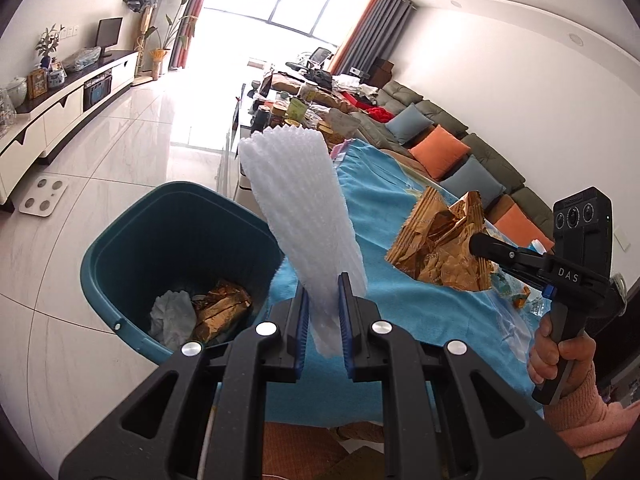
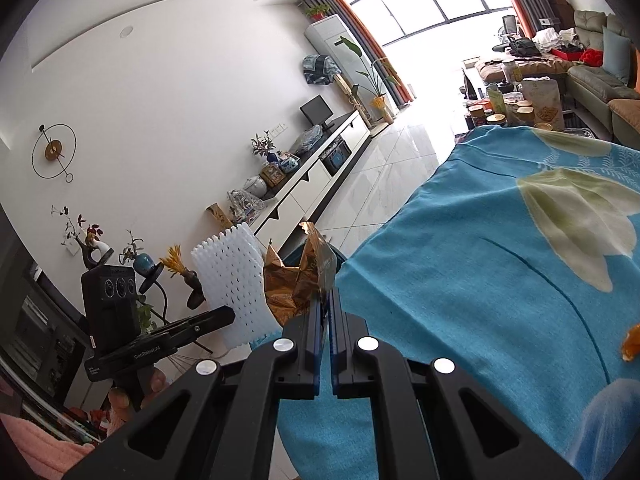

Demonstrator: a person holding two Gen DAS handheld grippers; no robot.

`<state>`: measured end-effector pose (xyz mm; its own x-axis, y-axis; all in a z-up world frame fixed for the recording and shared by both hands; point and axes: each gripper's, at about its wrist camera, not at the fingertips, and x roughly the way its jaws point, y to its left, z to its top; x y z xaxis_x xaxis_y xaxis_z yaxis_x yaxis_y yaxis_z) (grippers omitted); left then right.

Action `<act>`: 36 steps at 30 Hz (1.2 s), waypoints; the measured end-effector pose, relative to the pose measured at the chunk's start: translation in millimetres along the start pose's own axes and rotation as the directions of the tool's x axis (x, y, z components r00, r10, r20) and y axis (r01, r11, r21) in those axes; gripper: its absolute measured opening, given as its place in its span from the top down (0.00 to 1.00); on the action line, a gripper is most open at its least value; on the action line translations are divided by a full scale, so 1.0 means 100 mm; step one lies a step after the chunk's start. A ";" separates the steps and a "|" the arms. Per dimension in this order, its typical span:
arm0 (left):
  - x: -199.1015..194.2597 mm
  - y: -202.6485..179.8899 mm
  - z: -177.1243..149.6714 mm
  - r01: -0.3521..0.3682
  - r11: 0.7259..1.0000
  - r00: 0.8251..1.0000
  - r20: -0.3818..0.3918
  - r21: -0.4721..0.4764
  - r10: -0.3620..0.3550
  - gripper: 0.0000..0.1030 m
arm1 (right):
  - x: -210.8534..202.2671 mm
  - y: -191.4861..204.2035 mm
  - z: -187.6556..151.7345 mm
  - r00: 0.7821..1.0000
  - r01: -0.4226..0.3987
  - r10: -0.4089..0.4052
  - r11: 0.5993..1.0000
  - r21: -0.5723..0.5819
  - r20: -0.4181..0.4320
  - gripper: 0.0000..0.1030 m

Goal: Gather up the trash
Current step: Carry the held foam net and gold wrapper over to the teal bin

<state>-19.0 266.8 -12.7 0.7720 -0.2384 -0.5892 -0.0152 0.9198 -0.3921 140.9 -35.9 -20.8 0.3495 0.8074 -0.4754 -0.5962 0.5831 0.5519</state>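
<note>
I see the teal bin [image 1: 132, 248] holding a white tissue [image 1: 172, 312] and a gold wrapper [image 1: 222, 308]. My left gripper [image 1: 324, 300] pinches white foam netting [image 1: 300, 200]; my right gripper [image 2: 326, 300] is clamped on a gold snack bag [image 2: 296, 280].

The bin [image 1: 176, 256] stands on the floor [image 1: 100, 184] left of the cloth-covered table [image 1: 380, 208]; a sofa [image 1: 472, 152] lies right.

Daylight is pouring through a large window [image 1: 298, 2] flanked by orange-and-grey curtains [image 1: 372, 36], glaring off the pale tiled floor [image 1: 120, 140]; a long sofa [image 1: 472, 152] is lining one white wall, a low cabinet [image 1: 60, 108] the other.
</note>
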 end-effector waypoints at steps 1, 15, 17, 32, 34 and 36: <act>-0.01 0.04 0.01 -0.009 1.000 1.000 0.004 -0.006 0.009 0.86 | 0.03 0.03 0.02 1.000 -0.002 0.002 1.000 -0.007 -0.003 0.97; 0.03 0.43 0.04 -0.094 0.994 0.996 -0.003 -0.062 0.094 0.86 | 0.50 0.26 0.21 0.998 -0.022 0.019 0.999 -0.048 -0.052 0.97; 0.05 0.46 0.03 -0.103 0.992 0.995 -0.005 -0.066 0.103 0.86 | 0.56 0.28 0.23 0.998 -0.022 0.019 0.998 -0.052 -0.058 0.97; 0.25 0.66 0.00 -0.166 0.982 0.986 -0.050 -0.095 0.162 0.86 | 1.00 0.39 0.32 0.995 -0.007 0.002 0.999 -0.053 -0.097 0.97; 0.29 0.69 -0.01 -0.170 0.980 0.985 -0.059 -0.102 0.165 0.86 | 1.06 0.39 0.33 0.995 -0.001 -0.004 0.999 -0.052 -0.101 0.97; 0.32 0.72 -0.03 -0.174 0.979 0.984 -0.067 -0.109 0.168 0.86 | 1.12 0.39 0.32 0.994 0.002 -0.007 0.999 -0.047 -0.108 0.97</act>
<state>3.1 324.8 -61.8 0.7141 -0.1012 -0.6927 -0.2186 0.9078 -0.3580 180.2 80.7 -30.4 0.2735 0.7885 -0.5509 -0.6285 0.5800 0.5182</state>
